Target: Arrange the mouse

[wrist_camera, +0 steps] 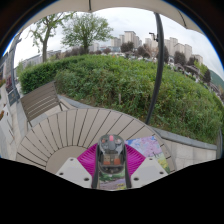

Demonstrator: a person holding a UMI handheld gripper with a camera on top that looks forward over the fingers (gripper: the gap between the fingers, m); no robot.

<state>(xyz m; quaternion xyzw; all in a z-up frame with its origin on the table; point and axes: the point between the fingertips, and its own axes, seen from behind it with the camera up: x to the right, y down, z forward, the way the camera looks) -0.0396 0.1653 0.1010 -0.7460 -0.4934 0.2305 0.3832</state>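
A grey, partly see-through mouse (111,157) with a small red light at its far end stands between my fingers. The magenta pads press on both of its sides. My gripper (111,165) is shut on it. The white fingertips (76,171) show on either side below it. Under and just right of the mouse lies a colourful printed mouse mat (151,148) on a round wooden slatted table (70,130). Whether the mouse rests on the mat or hangs just above it is hidden.
The table's slats fan out ahead and to the left. A wooden bench (40,100) stands beyond it on the left. A dark pole (158,70) rises on the right. A green hedge (130,85), trees and buildings lie behind.
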